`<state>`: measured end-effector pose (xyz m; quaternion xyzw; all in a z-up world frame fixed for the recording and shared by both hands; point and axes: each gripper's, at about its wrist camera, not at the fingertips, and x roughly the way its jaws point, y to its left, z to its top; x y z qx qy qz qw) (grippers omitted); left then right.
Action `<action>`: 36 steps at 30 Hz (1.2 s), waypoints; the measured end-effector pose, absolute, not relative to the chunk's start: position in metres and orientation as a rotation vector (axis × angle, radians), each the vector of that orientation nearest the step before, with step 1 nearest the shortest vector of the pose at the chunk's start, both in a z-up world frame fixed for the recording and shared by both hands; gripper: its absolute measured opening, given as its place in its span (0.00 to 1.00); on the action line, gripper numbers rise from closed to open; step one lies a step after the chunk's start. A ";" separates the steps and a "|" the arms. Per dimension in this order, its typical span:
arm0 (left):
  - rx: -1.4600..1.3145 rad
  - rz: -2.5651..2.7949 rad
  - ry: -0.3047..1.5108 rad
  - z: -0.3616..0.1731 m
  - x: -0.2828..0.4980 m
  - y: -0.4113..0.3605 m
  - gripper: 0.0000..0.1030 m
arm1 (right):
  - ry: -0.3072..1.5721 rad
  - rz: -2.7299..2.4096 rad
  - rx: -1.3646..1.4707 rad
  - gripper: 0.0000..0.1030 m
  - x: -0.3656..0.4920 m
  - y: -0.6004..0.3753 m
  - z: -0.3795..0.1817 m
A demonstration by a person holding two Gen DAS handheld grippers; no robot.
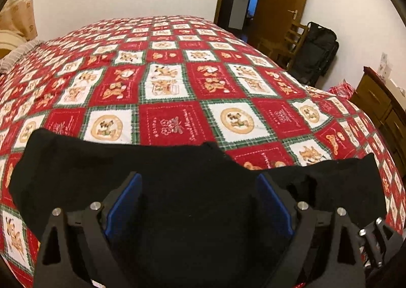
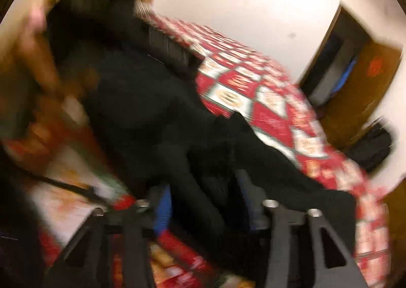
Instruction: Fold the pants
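Observation:
The black pants [image 1: 76,168] lie on the red patchwork bedspread [image 1: 175,80] near its front edge. My left gripper [image 1: 199,181] is open, its blue pads [image 1: 127,201] spread wide over the middle of the cloth. Part of my right gripper shows at the lower right of that view [image 1: 375,234]. The right wrist view is blurred by motion and tilted. There the pants [image 2: 142,100] run from upper left to lower right, and black cloth sits between the blue pads [image 2: 162,209] of my right gripper [image 2: 205,201]. Whether the jaws pinch it I cannot tell.
A brown door [image 1: 281,1] stands open at the back right, with a wooden chair and a black bag [image 1: 314,52] beside it. A wooden dresser [image 1: 380,105] stands along the bed's right side. A pillow [image 1: 17,57] lies at the far left.

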<state>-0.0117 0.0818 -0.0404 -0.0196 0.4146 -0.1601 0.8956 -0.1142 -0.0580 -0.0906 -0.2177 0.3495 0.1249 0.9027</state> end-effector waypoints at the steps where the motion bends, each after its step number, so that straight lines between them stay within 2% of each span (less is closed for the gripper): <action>1: -0.035 -0.340 0.855 -0.039 -0.013 0.080 0.91 | 0.733 0.324 -0.344 0.53 -0.117 -0.067 -0.076; 4: -0.026 -0.360 0.844 -0.033 -0.015 0.077 0.91 | 0.733 0.495 -0.008 0.53 -0.122 -0.108 -0.034; 6: -0.025 -0.375 0.837 -0.029 -0.016 0.073 0.91 | 0.727 0.454 0.084 0.52 -0.119 -0.134 -0.020; 7: -0.023 -0.387 0.834 -0.028 -0.017 0.070 0.91 | 0.740 0.385 0.065 0.47 -0.116 -0.142 -0.018; 8: -0.017 -0.400 0.830 -0.026 -0.019 0.065 0.91 | 0.752 0.299 0.012 0.32 -0.113 -0.149 -0.019; 9: -0.006 -0.414 0.825 -0.025 -0.021 0.060 0.91 | 0.762 0.234 -0.019 0.28 -0.111 -0.157 -0.021; 18: 0.170 -0.460 0.849 -0.040 -0.045 -0.019 0.91 | 0.806 -0.029 0.038 0.23 -0.084 -0.230 -0.022; 23: 0.253 -0.374 0.895 -0.058 -0.040 -0.034 0.93 | 0.888 -0.140 0.023 0.23 -0.053 -0.238 -0.057; 26: 0.269 -0.362 0.885 -0.059 -0.041 -0.033 0.96 | 0.873 -0.153 0.079 0.22 -0.044 -0.249 -0.061; 31: 0.264 -0.358 0.888 -0.060 -0.040 -0.033 0.96 | 0.869 -0.162 0.119 0.22 -0.031 -0.258 -0.063; 34: 0.257 -0.359 0.892 -0.061 -0.039 -0.033 0.97 | 0.795 -0.135 0.191 0.22 -0.047 -0.260 -0.047; 36: 0.250 -0.361 0.896 -0.062 -0.038 -0.031 0.98 | 0.749 -0.103 0.141 0.22 -0.066 -0.249 -0.032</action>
